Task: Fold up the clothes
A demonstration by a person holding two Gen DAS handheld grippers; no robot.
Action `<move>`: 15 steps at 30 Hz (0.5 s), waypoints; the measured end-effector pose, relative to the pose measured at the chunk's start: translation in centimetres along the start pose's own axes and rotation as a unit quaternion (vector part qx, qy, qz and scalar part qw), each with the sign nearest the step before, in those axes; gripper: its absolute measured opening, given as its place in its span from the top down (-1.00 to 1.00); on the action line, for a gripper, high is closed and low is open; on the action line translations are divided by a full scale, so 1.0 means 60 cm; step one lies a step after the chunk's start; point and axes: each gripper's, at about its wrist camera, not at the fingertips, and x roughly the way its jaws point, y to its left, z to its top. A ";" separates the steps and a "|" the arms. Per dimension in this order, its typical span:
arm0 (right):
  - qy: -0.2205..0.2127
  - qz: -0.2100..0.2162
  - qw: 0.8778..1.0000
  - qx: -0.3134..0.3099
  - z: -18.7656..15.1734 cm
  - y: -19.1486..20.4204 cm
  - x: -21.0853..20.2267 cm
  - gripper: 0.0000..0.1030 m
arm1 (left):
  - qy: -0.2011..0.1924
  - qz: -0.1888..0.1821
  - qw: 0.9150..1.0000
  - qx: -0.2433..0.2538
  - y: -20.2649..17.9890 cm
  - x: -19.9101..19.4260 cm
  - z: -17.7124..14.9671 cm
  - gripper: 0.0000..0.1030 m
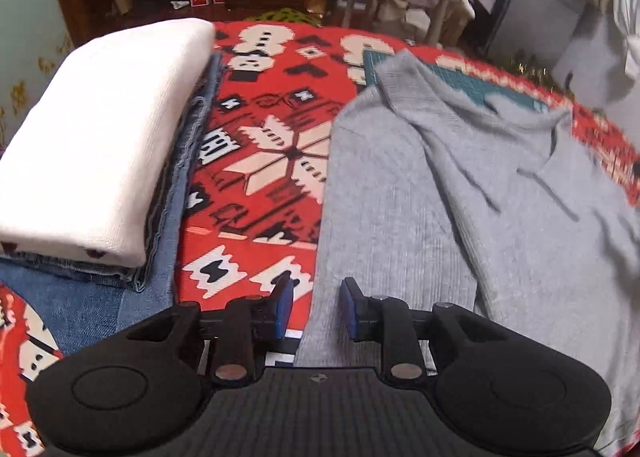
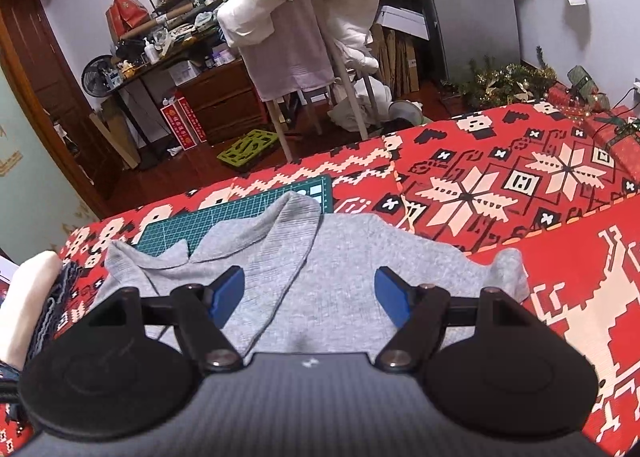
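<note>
A grey knit sweater [image 1: 460, 197] [image 2: 340, 277] lies spread on the red patterned blanket [image 1: 260, 137] [image 2: 500, 185], with one sleeve folded across its body. My left gripper [image 1: 317, 309] hovers over the sweater's left edge. Its blue pads stand a narrow gap apart, and between them I see only the sweater's hem and the blanket below, with nothing pressed. My right gripper [image 2: 310, 297] is wide open above the middle of the sweater and holds nothing. A folded white garment [image 1: 92, 137] [image 2: 28, 297] rests on folded denim [image 1: 172, 217] to the left.
A green cutting mat [image 1: 472, 85] [image 2: 240, 213] lies under the sweater's far end. Beyond the bed's far edge stands a chair draped with clothes [image 2: 304, 17]. Wrapped gifts [image 2: 592, 93] and tinsel sit at the back right corner.
</note>
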 end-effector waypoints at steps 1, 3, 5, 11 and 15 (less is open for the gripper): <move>0.000 0.000 1.000 0.003 0.001 -0.001 0.000 -0.47 | 0.000 0.006 1.000 0.004 -0.004 0.001 -0.001 0.76; 0.000 0.001 1.000 0.010 0.002 -0.005 0.000 -0.47 | 0.000 0.019 1.000 0.020 -0.014 0.000 -0.002 0.95; 0.001 0.003 1.000 0.018 0.003 -0.008 0.001 -0.47 | -0.002 0.049 0.998 0.046 -0.026 0.001 0.000 0.96; 0.006 0.001 1.000 0.024 0.002 -0.013 0.004 -0.47 | -0.022 0.151 0.987 0.057 -0.005 0.000 0.020 0.96; 0.005 -0.004 1.000 0.031 0.004 -0.021 0.004 -0.47 | -0.032 0.181 0.982 0.044 0.019 0.001 0.036 0.96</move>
